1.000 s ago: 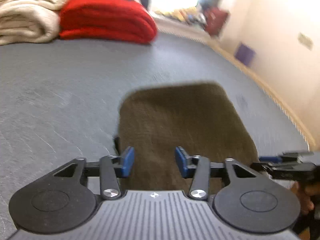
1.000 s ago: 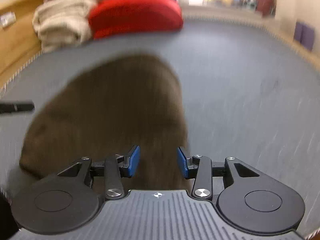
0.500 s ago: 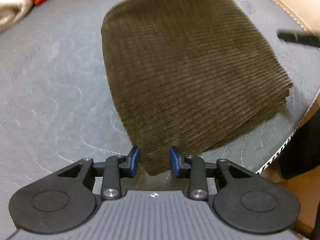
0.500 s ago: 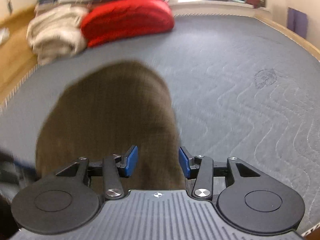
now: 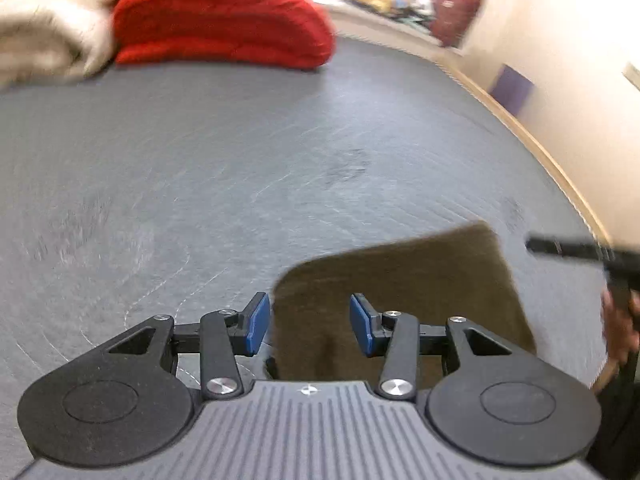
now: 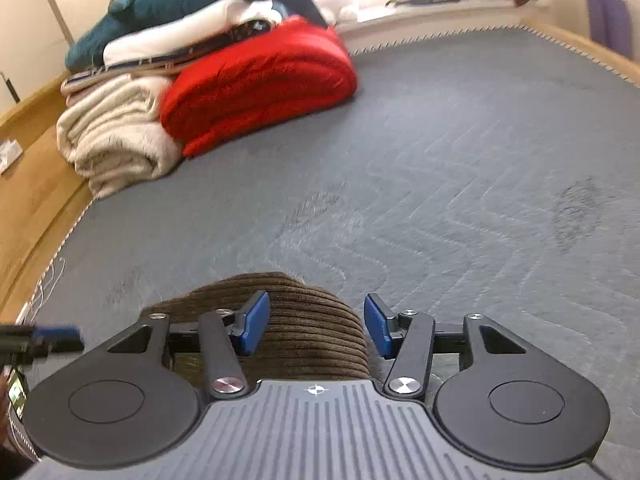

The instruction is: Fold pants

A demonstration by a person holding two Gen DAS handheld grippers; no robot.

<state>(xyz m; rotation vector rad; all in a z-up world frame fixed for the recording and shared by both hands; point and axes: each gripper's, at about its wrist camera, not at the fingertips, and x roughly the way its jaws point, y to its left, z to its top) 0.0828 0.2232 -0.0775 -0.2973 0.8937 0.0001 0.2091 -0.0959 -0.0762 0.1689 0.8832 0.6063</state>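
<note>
The folded brown corduroy pants (image 5: 404, 280) lie flat on the grey quilted mat (image 5: 240, 160), low and right of centre in the left wrist view. My left gripper (image 5: 309, 325) hovers above their near left corner, its jaws opening with nothing pressed between the blue pads. In the right wrist view the pants (image 6: 304, 320) show as a ribbed mound just beyond and under my right gripper (image 6: 316, 328). Its jaws are opening too, and the pads do not touch the cloth. The right gripper's tip (image 5: 568, 250) and a hand (image 5: 620, 328) appear at the right edge of the left view.
A folded red blanket (image 6: 260, 84) and a cream blanket (image 6: 116, 132) are stacked at the mat's far left, with white and teal bedding (image 6: 188, 8) on top. A wooden frame (image 6: 32, 200) borders the mat. A wall (image 5: 560, 60) runs along the right.
Both grippers have pulled back from the pants, and both sets of jaws have widened. The pants now sit lower and smaller in each view, with more bare mat ahead.
</note>
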